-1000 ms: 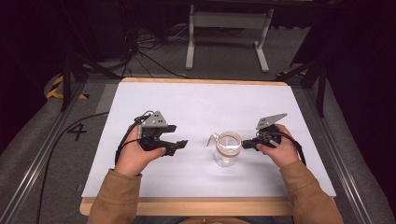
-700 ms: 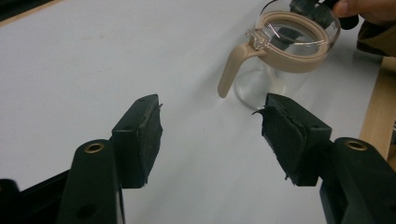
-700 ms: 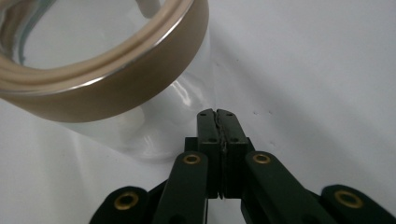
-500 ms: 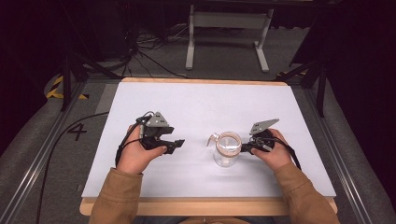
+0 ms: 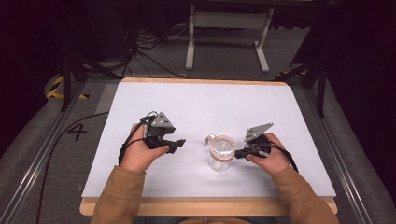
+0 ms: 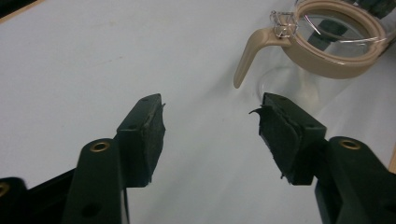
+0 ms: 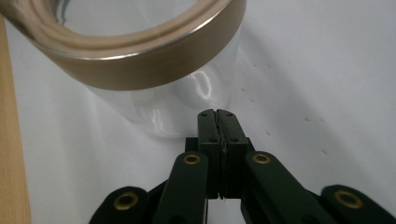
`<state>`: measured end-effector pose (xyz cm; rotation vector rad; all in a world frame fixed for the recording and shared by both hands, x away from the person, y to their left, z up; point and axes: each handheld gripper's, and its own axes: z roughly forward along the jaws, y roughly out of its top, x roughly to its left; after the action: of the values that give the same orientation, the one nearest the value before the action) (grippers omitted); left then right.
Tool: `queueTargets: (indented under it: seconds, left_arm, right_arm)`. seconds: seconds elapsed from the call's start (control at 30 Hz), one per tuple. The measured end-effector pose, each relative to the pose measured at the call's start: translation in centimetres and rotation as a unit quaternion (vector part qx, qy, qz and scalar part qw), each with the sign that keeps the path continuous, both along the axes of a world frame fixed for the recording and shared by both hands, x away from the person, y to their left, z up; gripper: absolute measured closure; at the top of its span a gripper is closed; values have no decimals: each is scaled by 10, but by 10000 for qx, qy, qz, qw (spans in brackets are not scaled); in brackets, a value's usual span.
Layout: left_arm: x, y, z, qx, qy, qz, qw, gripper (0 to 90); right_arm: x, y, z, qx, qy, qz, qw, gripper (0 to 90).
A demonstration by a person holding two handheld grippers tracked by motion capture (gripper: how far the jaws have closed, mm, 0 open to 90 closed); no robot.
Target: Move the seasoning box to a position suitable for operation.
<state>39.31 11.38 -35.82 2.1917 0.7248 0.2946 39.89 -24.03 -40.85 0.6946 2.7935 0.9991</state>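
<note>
A clear glass jar (image 5: 220, 157) with a tan rim and a tan handle stands on the white table top (image 5: 210, 107), near its front middle. From the left gripper view the jar (image 6: 322, 51) sits ahead and to the right, its handle (image 6: 250, 51) pointing toward the jaws. My left gripper (image 5: 177, 143) rests to the left of the jar, apart from it, and stands open (image 6: 210, 130) with nothing between its pads. My right gripper (image 5: 238, 153) is at the jar's right side, jaws pressed together (image 7: 218, 116), tips right against the glass wall (image 7: 177, 107) below the rim.
The table's wooden front edge (image 5: 210, 205) runs just below the person's forearms. Behind the table a white metal stand (image 5: 226, 28) and loose cables (image 5: 140, 51) lie on the grey floor. A rail (image 5: 42, 158) runs along the left side.
My right gripper has slid left and a little toward the front, closing in on the jar's side. The left gripper has barely shifted.
</note>
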Motion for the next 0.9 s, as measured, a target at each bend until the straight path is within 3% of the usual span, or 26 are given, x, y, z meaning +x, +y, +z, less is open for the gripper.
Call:
queueTargets:
  seconds: [0.07,0.1,0.13,0.17,0.23,0.4,0.57,0.9]
  left_arm:
    - [0,-1,0,46,-23,-14,10000,580]
    - [-1,-3,0,95,-68,-50,9999,580]
    - [-1,-4,0,124,-87,-85,9998,637]
    - [-2,-8,1,94,-42,-118,9999,704]
    - [-2,-11,0,65,-40,-166,9998,744]
    - [3,-22,-8,32,84,-312,9995,790]
    - [7,-33,-18,-22,95,-387,9992,770]
    - [16,-55,-38,115,278,-519,9982,771]
  right_arm:
    - [-1,1,0,-2,11,20,10000,900]
    - [-2,2,0,2,7,41,10000,900]
    - [-2,1,0,35,-8,50,10000,900]
    - [0,-4,-1,179,53,34,9998,900]
    - [0,-5,-1,163,50,-1,9999,900]
    - [0,-19,4,268,-6,-189,9995,900]
    - [-1,-29,7,355,-32,-325,9988,900]
    - [-5,-40,7,367,-41,-461,9983,900]
